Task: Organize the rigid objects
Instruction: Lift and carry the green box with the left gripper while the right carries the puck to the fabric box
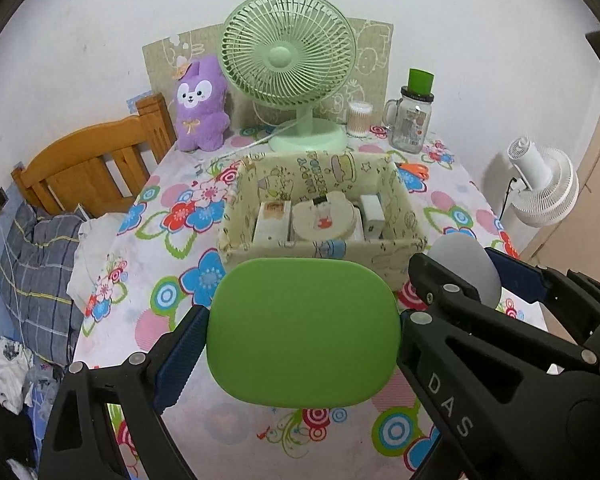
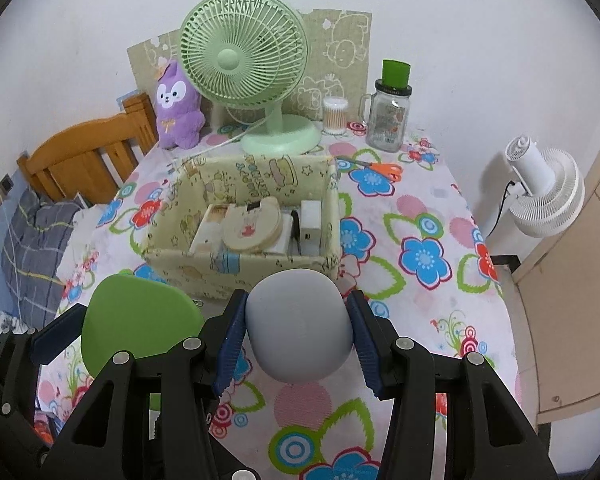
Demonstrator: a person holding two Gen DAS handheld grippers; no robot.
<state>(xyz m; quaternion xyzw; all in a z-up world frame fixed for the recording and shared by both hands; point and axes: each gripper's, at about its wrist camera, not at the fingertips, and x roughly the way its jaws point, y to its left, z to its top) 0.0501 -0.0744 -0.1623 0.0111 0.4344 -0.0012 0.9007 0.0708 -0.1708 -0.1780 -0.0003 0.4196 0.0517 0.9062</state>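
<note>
Surface [image 2: 440, 208] is carrying the patterned box [image 2: 196, 276], nearly full. Left gripper [image 1: 302, 334] is clamping the green case [image 1: 304, 330]; right gripper [image 2: 298, 326] is gripping the grey case [image 2: 298, 320]. Both are hovering just before the box; lowering each flat should help avoid tipping the contents.

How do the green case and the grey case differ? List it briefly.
Colour: the green case is bright green, the grey case pale grey.
Shape: the green case shows a broad, rounded-square face; the grey case looks narrower and more egg-shaped.
Holder: the green case sits in the left gripper, the grey case in the right gripper.
Shared: both are smooth, plain, and held in front of the patterned storage box.
</note>
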